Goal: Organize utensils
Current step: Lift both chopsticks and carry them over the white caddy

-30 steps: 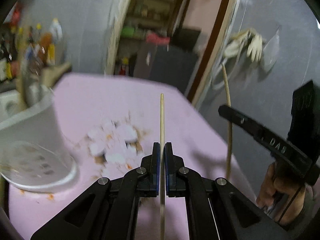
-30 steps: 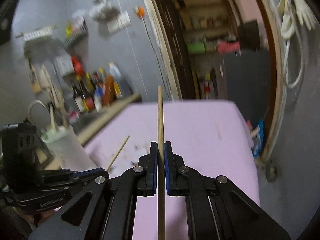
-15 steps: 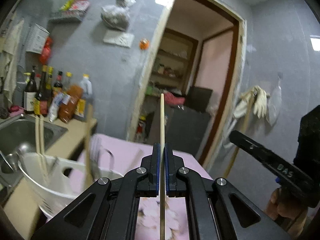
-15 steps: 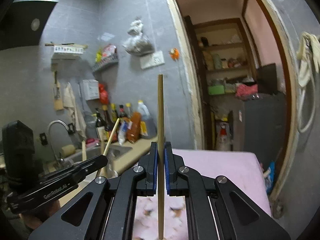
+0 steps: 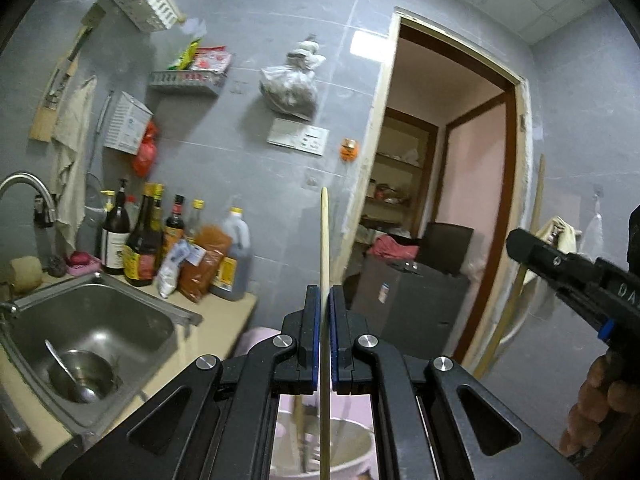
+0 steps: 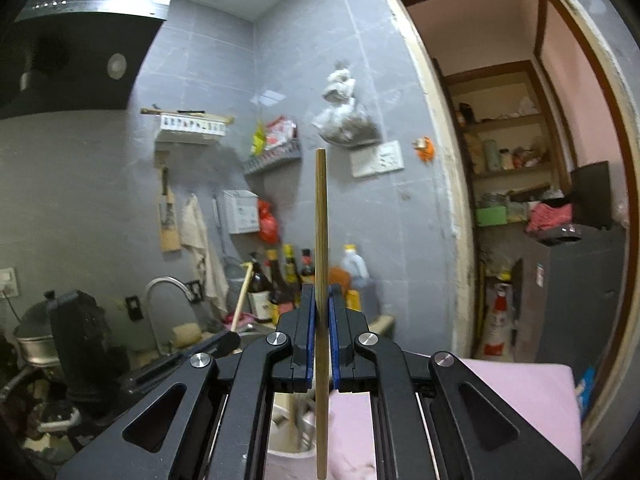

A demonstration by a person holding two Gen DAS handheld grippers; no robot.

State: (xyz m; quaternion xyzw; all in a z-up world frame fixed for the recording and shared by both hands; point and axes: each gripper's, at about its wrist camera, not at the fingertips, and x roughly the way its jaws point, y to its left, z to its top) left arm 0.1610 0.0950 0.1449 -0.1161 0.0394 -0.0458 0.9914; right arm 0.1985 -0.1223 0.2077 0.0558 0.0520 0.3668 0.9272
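Through my left camera, my left gripper point(image 5: 324, 300) points level at the kitchen wall, jaws pinching a pale chopstick point(image 5: 325, 240) upright above the white holder point(image 5: 352, 452), with the sink point(image 5: 92, 320) at left. Through my right camera, my right gripper point(image 6: 321, 300) also points level, jaws clamped on a darker chopstick point(image 6: 321, 216), upright over the holder's rim point(image 6: 288, 454).

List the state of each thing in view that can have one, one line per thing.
Left hand-held gripper: shut on the pale chopstick.
Pale chopstick: upright, clamped between the pads.
Right hand-held gripper: shut on the darker chopstick.
Darker chopstick: upright, clamped.
White utensil holder: below the left hand-held gripper, utensils standing in it.
Steel bowl: in the sink, a spoon resting in it.
Doorway: open.
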